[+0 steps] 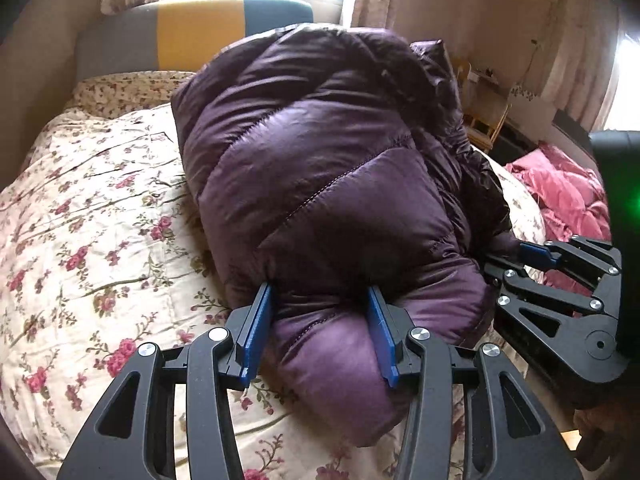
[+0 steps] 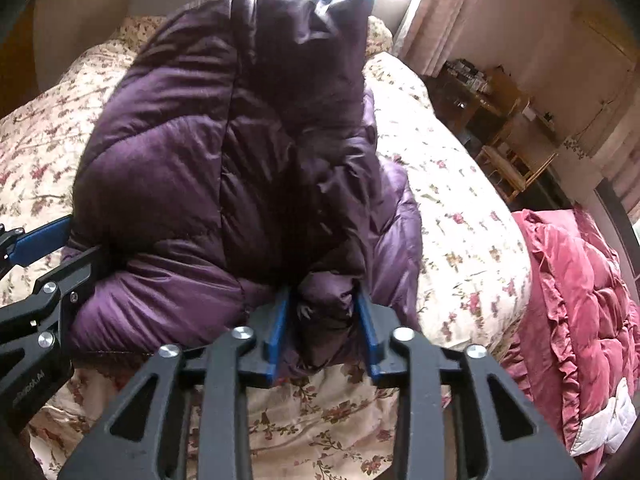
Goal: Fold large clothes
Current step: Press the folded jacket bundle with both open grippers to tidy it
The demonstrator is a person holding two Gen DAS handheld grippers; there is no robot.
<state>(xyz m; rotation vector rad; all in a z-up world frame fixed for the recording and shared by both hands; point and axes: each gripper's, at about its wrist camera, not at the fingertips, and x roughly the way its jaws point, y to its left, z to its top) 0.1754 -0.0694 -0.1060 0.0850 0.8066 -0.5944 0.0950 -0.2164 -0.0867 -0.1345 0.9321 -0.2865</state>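
Observation:
A puffy purple down jacket (image 1: 320,168) lies bundled on a floral bedspread (image 1: 100,208). My left gripper (image 1: 320,300) is shut on the jacket's near edge, a thick roll of fabric bulging between its blue pads. My right gripper (image 2: 324,304) is shut on a darker fold of the same jacket (image 2: 224,152) at its near right edge. The right gripper also shows at the right of the left wrist view (image 1: 520,256). The left gripper shows at the left edge of the right wrist view (image 2: 44,248).
A grey, yellow and teal headboard (image 1: 192,28) stands behind the bed under a bright window. A pink ruffled quilt (image 2: 580,304) lies to the right of the bed. Wooden furniture (image 2: 508,160) stands along the right wall by the curtains.

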